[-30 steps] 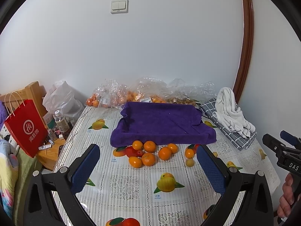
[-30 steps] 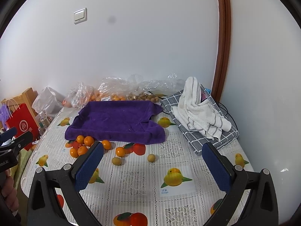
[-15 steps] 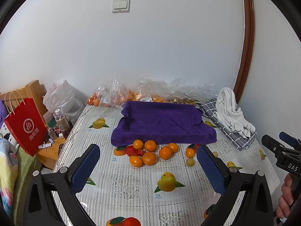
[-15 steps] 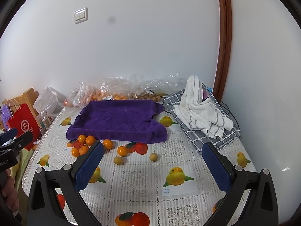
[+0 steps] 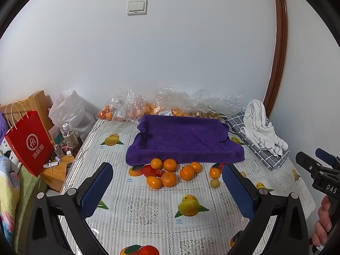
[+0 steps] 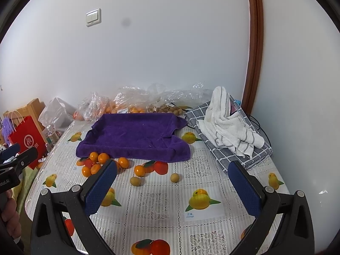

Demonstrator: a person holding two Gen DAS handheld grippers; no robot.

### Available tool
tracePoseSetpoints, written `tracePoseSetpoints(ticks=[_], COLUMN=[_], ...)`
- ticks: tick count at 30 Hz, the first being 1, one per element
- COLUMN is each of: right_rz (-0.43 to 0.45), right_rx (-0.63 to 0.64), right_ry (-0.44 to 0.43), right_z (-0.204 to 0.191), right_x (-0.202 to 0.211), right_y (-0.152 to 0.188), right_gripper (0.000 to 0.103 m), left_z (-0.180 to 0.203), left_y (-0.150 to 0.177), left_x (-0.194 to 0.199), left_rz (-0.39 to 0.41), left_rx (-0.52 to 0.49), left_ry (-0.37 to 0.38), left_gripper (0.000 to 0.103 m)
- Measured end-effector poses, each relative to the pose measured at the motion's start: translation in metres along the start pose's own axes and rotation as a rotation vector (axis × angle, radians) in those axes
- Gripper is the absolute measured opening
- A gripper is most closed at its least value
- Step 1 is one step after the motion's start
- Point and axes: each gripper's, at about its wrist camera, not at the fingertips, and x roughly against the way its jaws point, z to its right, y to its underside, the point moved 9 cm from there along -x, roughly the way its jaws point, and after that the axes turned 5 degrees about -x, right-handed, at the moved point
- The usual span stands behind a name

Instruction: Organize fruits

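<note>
Several loose oranges [image 5: 169, 172] [image 6: 102, 157] lie on the table in front of a purple towel-lined tray [image 5: 182, 140] [image 6: 133, 136]. A small red fruit [image 5: 159, 172] sits among them. Two small yellowish round fruits [image 6: 136, 180] [image 6: 174, 177] lie to the right of the oranges. My left gripper [image 5: 167, 189] is open and empty, held above the near table short of the oranges. My right gripper [image 6: 173, 191] is open and empty, short of the yellowish fruits. Each gripper shows at the edge of the other's view.
Clear plastic bags of fruit [image 5: 127, 108] [image 6: 136, 102] line the wall behind the tray. A white towel [image 6: 227, 125] lies on a checked cloth [image 6: 240, 155] at the right. A red paper bag [image 5: 29, 142] and bottles stand left of the table, whose cloth is printed with fruit pictures [image 6: 167, 210].
Both grippers have drifted slightly, so the table scene shifts a little in both views. Both stay open and empty; no fruit has moved.
</note>
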Motion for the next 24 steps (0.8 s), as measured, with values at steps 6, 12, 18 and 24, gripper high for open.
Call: tracePoseSetpoints(ticks=[6, 12, 18, 24], right_rz=[0.005, 0.004, 0.001, 0.015], right_rx=[-0.005, -0.006, -0.007, -0.002], right_ry=[-0.003, -0.006, -0.011, -0.018], right_z=[0.001, 0.0, -0.001, -0.002], right_x=[0.002, 0.002, 0.0, -0.01], right_y=[-0.002, -0.003, -0.002, 0.002], right_gripper=[0.102, 0.102, 0.102, 0.102], left_z=[-0.002, -0.002, 0.002, 0.004], left_y=[0.0, 0.0, 0.002, 0.003], left_x=[0.001, 0.002, 0.003, 0.002], left_rz=[0.003, 0.007, 0.011, 0.01], left_rx=[0.001, -0.001, -0.011, -0.003], left_ry=[0.002, 0.003, 0.003, 0.007], left_gripper=[0.103, 0.103, 0.103, 0.103])
